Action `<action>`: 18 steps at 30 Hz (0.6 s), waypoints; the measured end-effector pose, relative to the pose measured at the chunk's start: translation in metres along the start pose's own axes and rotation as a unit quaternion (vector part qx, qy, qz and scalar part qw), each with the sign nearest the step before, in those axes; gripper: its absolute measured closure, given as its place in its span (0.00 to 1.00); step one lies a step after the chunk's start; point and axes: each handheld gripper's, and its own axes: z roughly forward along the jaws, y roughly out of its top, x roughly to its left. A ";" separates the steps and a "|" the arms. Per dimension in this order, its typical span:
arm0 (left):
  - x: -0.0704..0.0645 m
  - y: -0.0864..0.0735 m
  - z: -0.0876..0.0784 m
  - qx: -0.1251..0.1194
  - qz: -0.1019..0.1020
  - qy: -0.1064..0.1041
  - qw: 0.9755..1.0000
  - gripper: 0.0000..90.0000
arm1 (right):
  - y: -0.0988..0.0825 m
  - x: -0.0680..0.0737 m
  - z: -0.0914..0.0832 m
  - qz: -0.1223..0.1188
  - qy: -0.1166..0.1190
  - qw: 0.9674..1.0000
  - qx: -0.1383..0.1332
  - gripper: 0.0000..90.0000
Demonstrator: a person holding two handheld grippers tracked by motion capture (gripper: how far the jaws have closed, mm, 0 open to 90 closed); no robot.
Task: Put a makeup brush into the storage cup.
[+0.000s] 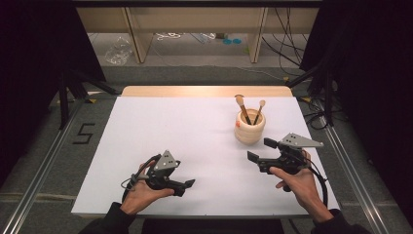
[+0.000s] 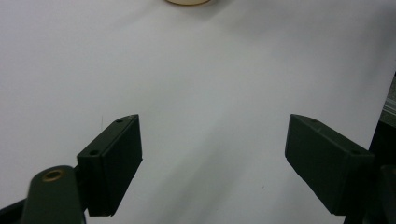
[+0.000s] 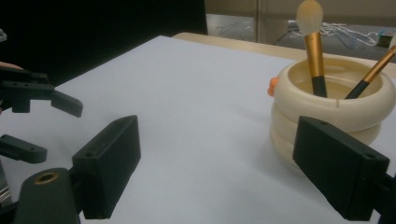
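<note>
A cream ribbed cup stands upright on the white table sheet, right of centre. It holds two brushes with gold and black handles, one with a round tuft and a thinner one. My right gripper is held just in front of the cup, open with nothing between its jaws. In the right gripper view the cup sits beside the right jaw, with the brush upright in it. My left gripper rests near the front edge at the left, open and empty.
The sheet's wooden far edge borders a floor with cables and table legs. A metal rail runs along the right side and another along the left. The left gripper appears at the left of the right gripper view.
</note>
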 end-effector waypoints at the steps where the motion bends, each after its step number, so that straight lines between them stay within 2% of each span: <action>1: 0.000 0.000 0.000 0.000 0.001 0.002 1.000 0.21 | -0.001 0.002 -0.001 0.004 -0.001 1.000 0.011 0.18; 2: 0.000 0.000 0.000 -0.001 0.001 0.002 1.000 0.21 | -0.003 0.003 0.000 0.007 0.007 1.000 0.006 0.18; 3: 0.000 0.000 0.001 -0.004 0.000 0.002 1.000 0.21 | -0.004 0.004 0.000 -0.004 0.002 1.000 0.008 0.18; 4: 0.000 0.000 0.000 -0.002 0.000 0.005 1.000 0.21 | -0.006 0.005 0.000 -0.003 0.003 1.000 0.006 0.18; 7: 0.000 -0.001 0.001 -0.004 0.000 0.003 1.000 0.21 | -0.011 0.009 0.001 -0.007 0.018 1.000 0.015 0.18; 9: 0.000 -0.001 0.001 -0.004 0.000 0.003 1.000 0.21 | -0.014 0.009 0.000 -0.010 0.012 1.000 0.020 0.18; 18: 0.000 -0.001 0.000 -0.002 -0.003 0.006 1.000 0.21 | -0.023 0.013 -0.002 -0.007 0.018 1.000 0.022 0.18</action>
